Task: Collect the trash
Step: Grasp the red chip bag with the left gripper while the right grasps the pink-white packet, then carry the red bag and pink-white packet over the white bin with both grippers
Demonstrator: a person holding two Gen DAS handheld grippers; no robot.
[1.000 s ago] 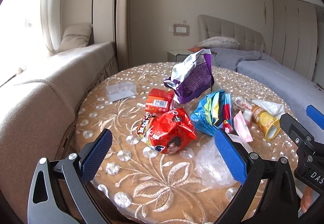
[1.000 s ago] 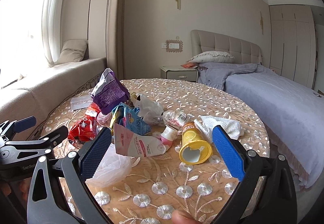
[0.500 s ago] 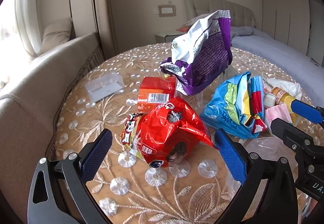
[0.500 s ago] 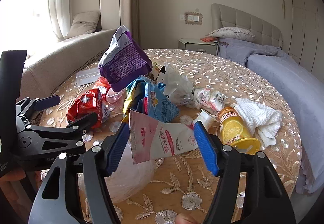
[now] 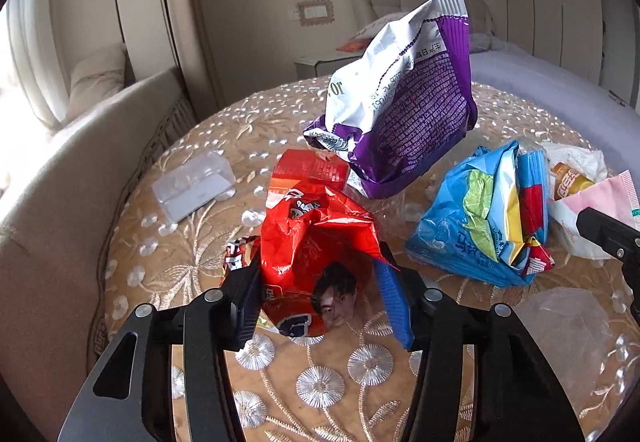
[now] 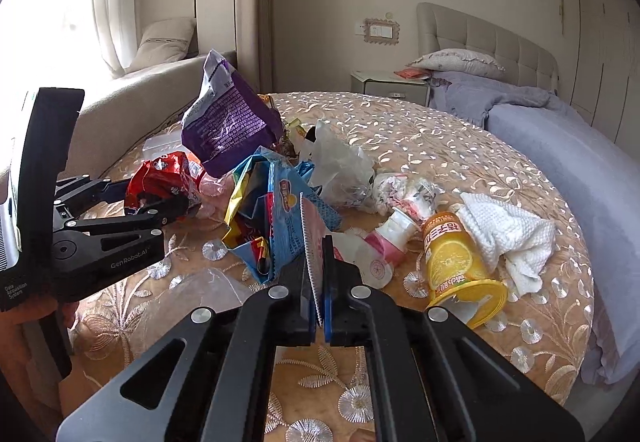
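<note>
Trash lies in a heap on a round table. My left gripper point(image 5: 318, 282) is shut on a crumpled red snack bag point(image 5: 316, 242), which also shows in the right wrist view point(image 6: 160, 178). My right gripper point(image 6: 318, 262) is shut on the edge of a flat pink-and-white sachet point(image 6: 314, 242), seen at the right edge of the left wrist view point(image 5: 596, 202). A purple-and-white bag point(image 5: 404, 94) stands behind the red bag. A blue snack bag point(image 5: 484, 214) lies between the two grippers.
The table has a gold embroidered cloth point(image 5: 192, 242). On it are an orange carton point(image 5: 308, 170), a clear plastic box point(image 5: 192, 190), a yellow cup on its side point(image 6: 456, 262), a white cloth point(image 6: 504, 226) and clear plastic film point(image 6: 192, 294). A bed point(image 6: 560, 146) stands on the right, a sofa point(image 5: 60, 170) on the left.
Both grippers moved forward into the heap and closed: the left on the red bag, the right on the pink-and-white sachet.
</note>
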